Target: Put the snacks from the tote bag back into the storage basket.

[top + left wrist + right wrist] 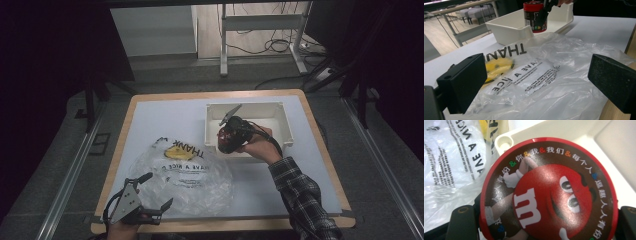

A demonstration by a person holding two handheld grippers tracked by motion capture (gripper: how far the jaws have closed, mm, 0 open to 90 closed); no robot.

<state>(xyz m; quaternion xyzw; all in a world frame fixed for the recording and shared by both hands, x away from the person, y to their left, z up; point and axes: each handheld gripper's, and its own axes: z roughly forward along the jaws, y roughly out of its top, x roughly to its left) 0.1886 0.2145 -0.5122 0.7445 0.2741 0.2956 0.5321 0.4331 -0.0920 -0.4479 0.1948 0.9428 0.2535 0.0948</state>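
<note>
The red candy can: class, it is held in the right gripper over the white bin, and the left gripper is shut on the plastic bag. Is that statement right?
Not quite. The red candy can is in the right gripper over the white bin, but the left gripper is open. The left gripper view shows its jaws standing wide apart above the plastic bag, not pressing on it.

Cables (pixel 260 47) — metal frame (pixel 223 45) beyond.
</note>
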